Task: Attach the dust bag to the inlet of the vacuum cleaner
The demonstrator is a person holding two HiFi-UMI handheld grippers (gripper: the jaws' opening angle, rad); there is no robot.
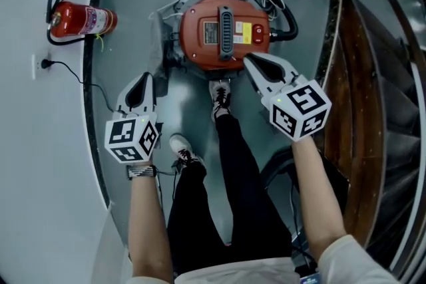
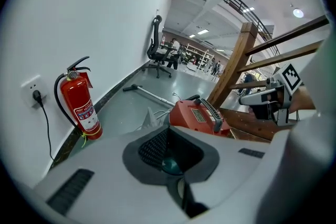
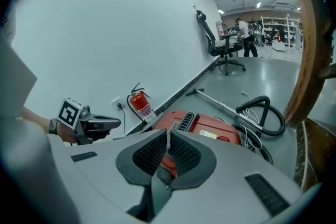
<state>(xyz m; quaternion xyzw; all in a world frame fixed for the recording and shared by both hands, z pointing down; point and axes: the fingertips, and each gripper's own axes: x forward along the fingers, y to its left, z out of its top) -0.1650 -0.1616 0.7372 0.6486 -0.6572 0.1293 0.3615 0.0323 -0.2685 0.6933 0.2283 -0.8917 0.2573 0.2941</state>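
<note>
Two grippers in the head view, left gripper (image 1: 144, 80) and right gripper (image 1: 251, 63), jaws of each drawn together on nothing, tips flanking the near end of the red vacuum cleaner (image 1: 203, 50). Sits on the grey floor (image 1: 133, 3) just past the person's shoes, handle (image 1: 226, 33) and long axis running straight away from the person. Left gripper view: jaws narrow and empty, vacuum cleaner beyond them, fire extinguisher (image 2: 79, 105) against the wall at left. Right gripper view: pads meeting in a thin line, vacuum cleaner directly ahead, hose (image 3: 262, 113) coiled past it.
</note>
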